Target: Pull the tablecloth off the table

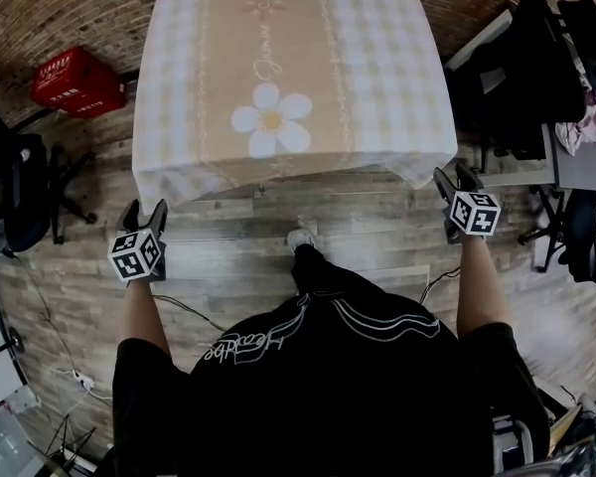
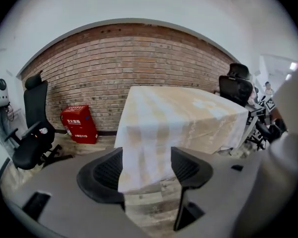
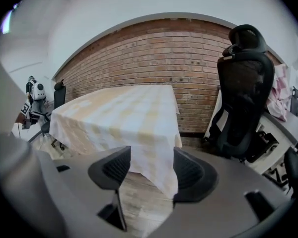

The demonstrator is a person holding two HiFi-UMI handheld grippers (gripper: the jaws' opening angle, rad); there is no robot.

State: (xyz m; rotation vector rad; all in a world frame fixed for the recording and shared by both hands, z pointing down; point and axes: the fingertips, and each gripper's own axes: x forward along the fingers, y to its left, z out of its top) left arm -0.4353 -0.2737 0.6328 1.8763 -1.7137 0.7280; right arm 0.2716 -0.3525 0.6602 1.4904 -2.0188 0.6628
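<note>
Though script on the tablecloth [image 1: 288,68] blurs, left tongs [image 1: 145,212] and right tongs [image 1: 455,177] gape.

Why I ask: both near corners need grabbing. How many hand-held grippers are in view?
2. The left hand-held gripper, jaws apart, faces the tablecloth's near-left hanging corner. The right hand-held gripper, jaws apart, faces the near-right corner. Neither grips yet.

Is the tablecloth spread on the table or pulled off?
Spread: the tablecloth lies flat and smooth on top, its edges draped and both near corners hanging down.
</note>
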